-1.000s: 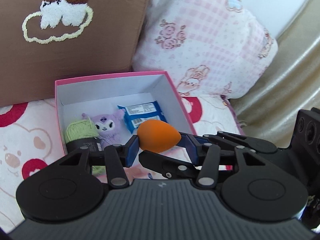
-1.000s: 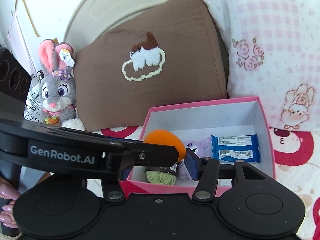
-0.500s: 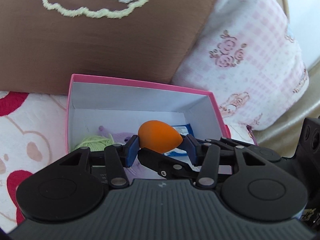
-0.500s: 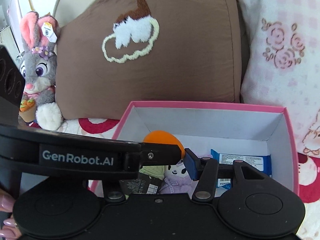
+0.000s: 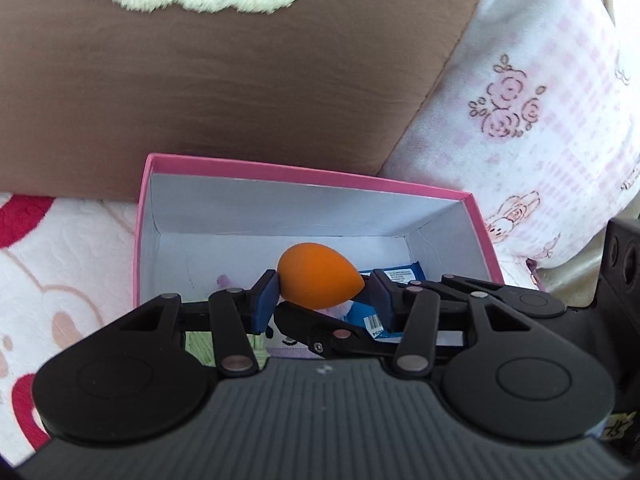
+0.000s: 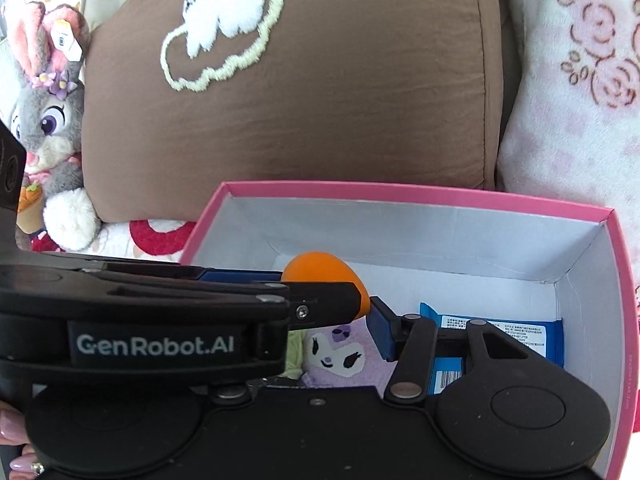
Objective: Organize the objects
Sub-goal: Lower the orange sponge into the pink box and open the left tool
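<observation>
An orange egg-shaped sponge (image 5: 318,276) (image 6: 320,270) hangs over the inside of a pink box (image 5: 300,170) (image 6: 400,194) with white walls. My left gripper (image 5: 322,300) is shut on the sponge, a blue pad at each end. My right gripper (image 6: 322,316) comes in from the side. Its right pad sits against the sponge's pointed end, and its left finger is hidden behind the left gripper's body (image 6: 160,320). One right finger (image 5: 320,332) passes under the sponge. In the box lie a blue packet (image 6: 500,332), a purple plush (image 6: 340,360) and green yarn (image 5: 200,344).
A brown cushion (image 6: 320,120) leans right behind the box, with a pink-checked pillow (image 5: 540,120) to its right. A grey bunny plush (image 6: 48,120) sits at the far left. The box rests on a white and red bedspread (image 5: 60,260). Fingernails (image 6: 16,460) show at the bottom left.
Both grippers have come forward and down together toward the box, which now looks larger and closer. The sponge has stayed in the same place between the pads.
</observation>
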Available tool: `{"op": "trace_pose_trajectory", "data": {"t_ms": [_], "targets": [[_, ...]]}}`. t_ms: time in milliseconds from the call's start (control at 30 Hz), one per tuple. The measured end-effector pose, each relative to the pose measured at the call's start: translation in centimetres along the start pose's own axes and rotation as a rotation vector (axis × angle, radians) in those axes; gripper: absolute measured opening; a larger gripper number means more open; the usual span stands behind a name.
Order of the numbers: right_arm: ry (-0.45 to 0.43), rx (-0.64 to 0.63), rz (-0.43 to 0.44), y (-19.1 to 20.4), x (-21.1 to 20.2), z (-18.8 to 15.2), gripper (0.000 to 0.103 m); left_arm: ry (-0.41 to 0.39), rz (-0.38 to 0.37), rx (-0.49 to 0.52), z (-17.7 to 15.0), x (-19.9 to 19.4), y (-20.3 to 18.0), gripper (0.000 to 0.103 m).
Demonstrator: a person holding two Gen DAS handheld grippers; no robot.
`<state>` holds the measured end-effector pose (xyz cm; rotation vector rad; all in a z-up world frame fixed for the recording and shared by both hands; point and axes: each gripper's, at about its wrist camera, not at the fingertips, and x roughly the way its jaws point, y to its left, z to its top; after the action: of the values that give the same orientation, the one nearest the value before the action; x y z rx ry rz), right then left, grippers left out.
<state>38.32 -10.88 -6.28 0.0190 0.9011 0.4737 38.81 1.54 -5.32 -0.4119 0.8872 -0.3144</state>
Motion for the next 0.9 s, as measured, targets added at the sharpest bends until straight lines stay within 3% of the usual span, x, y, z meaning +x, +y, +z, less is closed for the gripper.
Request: {"op": "trace_pose_trajectory", "data": {"t_ms": [367, 567, 900], "targets": [[-0.030, -0.004, -0.064, -0.3, -0.6, -0.4, 0.054, -0.036, 0.004, 0.018, -0.1, -1.1, -0.5, 0.049], [-0.039, 0.028, -0.010, -0.1, -5.1, -1.8, 0.055, -0.030, 0.041, 0.113, -1.2, -4.9, -2.2, 0.051], [-0.064, -0.004, -0.033, 2.9, -12.8, -4.0, 0.055, -0.012, 0.086, 0.204, -2.9, -12.3, -5.1, 0.051]]}}
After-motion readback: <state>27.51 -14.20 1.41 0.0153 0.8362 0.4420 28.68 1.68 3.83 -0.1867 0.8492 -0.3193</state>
